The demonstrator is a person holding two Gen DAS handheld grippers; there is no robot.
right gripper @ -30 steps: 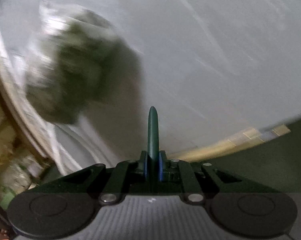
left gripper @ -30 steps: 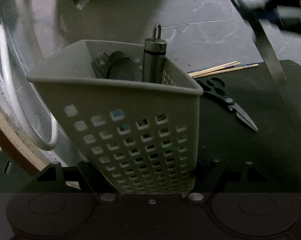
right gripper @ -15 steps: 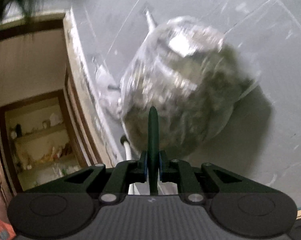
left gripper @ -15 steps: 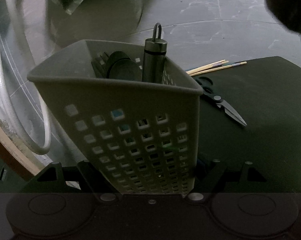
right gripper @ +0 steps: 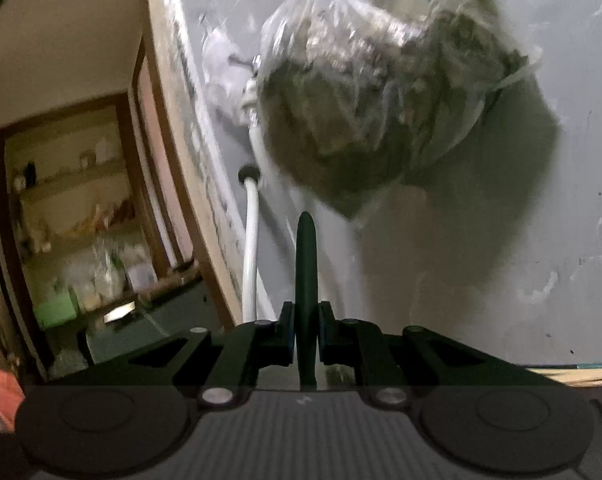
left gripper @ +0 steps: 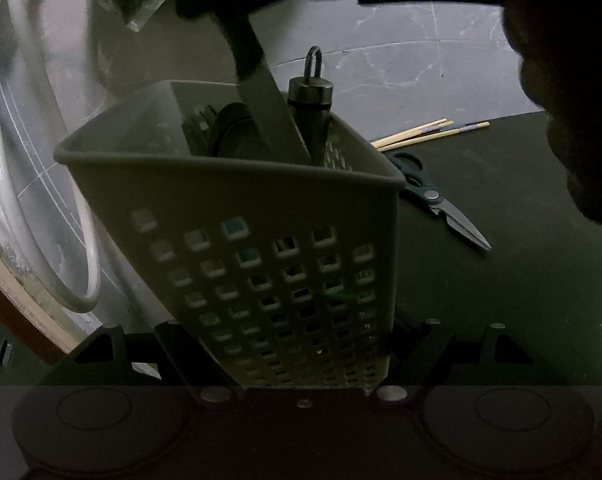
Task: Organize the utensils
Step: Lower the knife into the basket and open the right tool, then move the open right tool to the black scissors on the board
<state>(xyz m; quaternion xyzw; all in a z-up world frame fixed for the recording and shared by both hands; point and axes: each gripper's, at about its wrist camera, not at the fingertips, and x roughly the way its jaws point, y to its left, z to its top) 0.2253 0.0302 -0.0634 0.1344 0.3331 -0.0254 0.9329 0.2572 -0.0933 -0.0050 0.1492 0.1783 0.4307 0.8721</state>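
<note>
Dim, murky frames; fisheye bending, slight blur.

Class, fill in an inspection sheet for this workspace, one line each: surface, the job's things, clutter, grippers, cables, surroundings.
Surface: dark mat on grey floor.
Job's things: perforated caddy holding utensils; knife blade entering it; scissors and chopsticks lie on the mat.
Clutter: plastic bag.
Grippers: left gripper clamps the caddy; right gripper shut on the knife handle.
Cables: white hose.
Surroundings: wooden shelves.
</note>
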